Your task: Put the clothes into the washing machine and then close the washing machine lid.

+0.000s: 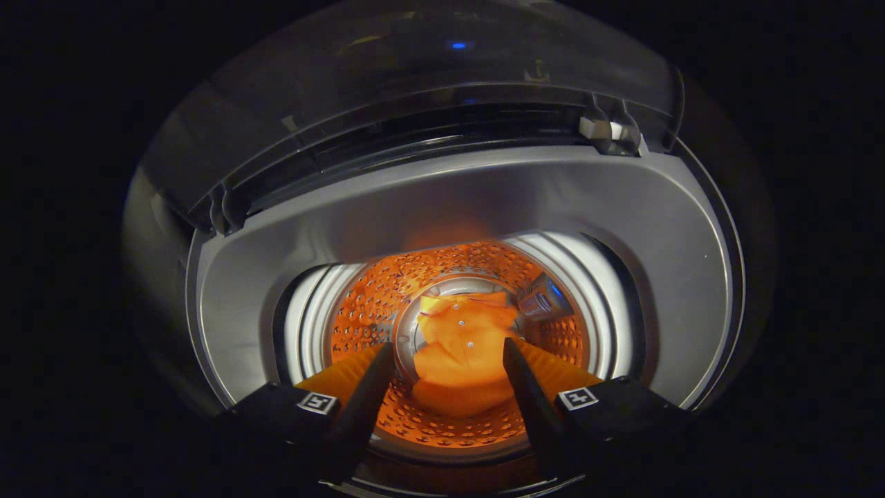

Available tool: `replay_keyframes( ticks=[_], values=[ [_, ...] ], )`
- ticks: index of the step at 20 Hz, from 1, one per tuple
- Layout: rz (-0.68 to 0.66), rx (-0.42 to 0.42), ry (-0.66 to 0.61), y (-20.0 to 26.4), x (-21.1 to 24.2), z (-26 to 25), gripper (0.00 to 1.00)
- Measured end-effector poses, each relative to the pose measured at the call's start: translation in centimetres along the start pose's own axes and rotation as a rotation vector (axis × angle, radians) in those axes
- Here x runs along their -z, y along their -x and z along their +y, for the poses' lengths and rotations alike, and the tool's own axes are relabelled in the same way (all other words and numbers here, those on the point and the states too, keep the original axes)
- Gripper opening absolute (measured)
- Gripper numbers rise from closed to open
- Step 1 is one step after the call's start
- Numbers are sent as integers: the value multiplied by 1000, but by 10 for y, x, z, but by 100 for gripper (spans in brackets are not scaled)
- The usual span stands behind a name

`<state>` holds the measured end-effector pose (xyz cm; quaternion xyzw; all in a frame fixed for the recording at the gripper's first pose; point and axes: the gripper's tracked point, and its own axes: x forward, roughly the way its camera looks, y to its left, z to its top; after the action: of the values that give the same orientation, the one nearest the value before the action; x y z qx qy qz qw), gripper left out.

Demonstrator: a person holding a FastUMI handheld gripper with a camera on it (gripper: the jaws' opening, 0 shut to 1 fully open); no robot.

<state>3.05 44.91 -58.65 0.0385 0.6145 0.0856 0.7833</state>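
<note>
Hovering hand-held gripper [449,349] spread empty, orange shirt [464,346] inside washing machine [442,200], lid [415,90] raised

Top-loading washing machine [456,200] with a grey metallic top surround, seen from above. Lid [415,90] of dark see-through plastic, raised and tilted back at the far side, hinged at both rear corners. Round opening in the surround leading down into a perforated steel drum [359,311], its walls glowing orange with reflected colour. Orange garment [463,353] lying crumpled at the bottom of the drum, folded over itself, with a row of small pale buttons along a front placket. Garment resting loose, framed between the spread fingers of the gripper [448,349], well below them and touching neither.
</note>
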Motion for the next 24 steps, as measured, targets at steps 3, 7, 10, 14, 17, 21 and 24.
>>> replay_keyframes(
  ticks=[3, 7, 10, 14, 17, 21, 24],
  values=[
    [-4, -2, 3, 7, 2, 1, 99],
    [-40, -11, 10, 22, 2, 4, 99],
    [-121, -10, 24, 44, -4, 7, 99],
    [-235, -35, 53, 83, -14, 14, 99],
    [-331, -83, 63, 118, -23, 21, 99],
    [-538, -108, 108, 191, -55, 35, 99],
    [-703, -111, 148, 246, -89, 37, 98]
  ],
)
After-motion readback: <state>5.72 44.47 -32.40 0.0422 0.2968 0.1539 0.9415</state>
